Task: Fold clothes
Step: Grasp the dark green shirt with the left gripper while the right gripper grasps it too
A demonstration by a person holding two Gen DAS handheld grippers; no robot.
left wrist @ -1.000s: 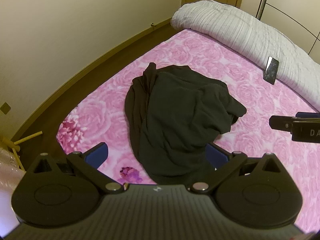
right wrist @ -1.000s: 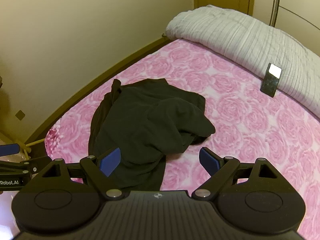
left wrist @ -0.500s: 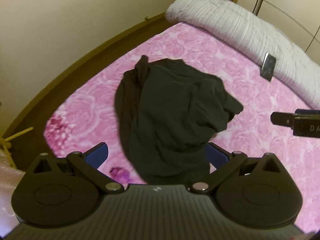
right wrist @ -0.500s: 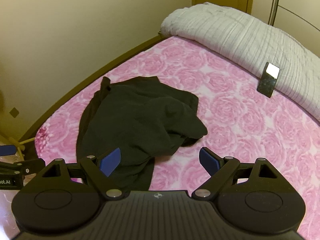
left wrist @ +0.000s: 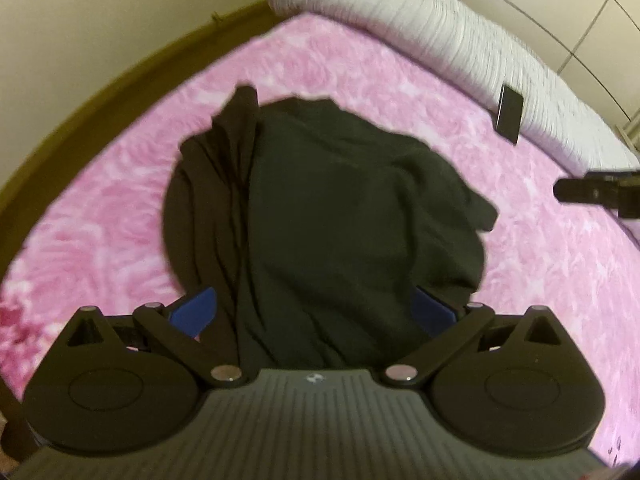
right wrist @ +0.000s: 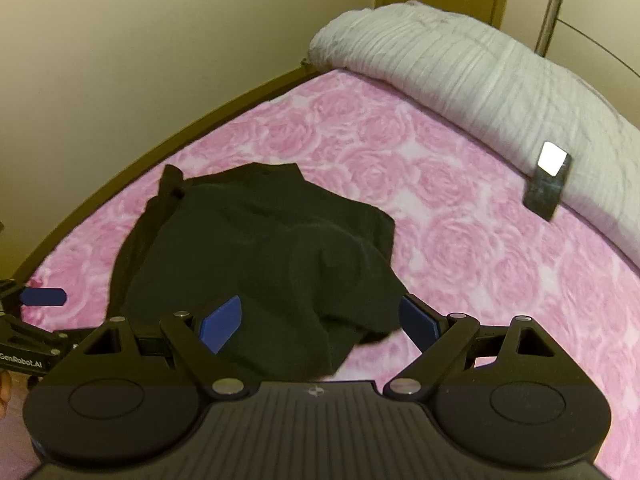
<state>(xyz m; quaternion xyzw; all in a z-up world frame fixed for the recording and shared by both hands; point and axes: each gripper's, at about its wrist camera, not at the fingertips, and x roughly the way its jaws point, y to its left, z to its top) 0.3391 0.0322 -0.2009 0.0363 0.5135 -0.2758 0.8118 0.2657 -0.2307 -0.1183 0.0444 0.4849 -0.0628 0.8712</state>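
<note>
Left hand-held gripper and right hand-held gripper spread wide, above crumpled black garment, pink bedspread bare around.

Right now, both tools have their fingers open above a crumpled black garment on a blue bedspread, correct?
Nearly: the bedspread is pink with a rose print, not blue, as the right wrist view shows. The black garment does lie crumpled, with the left gripper and right gripper open.
</note>
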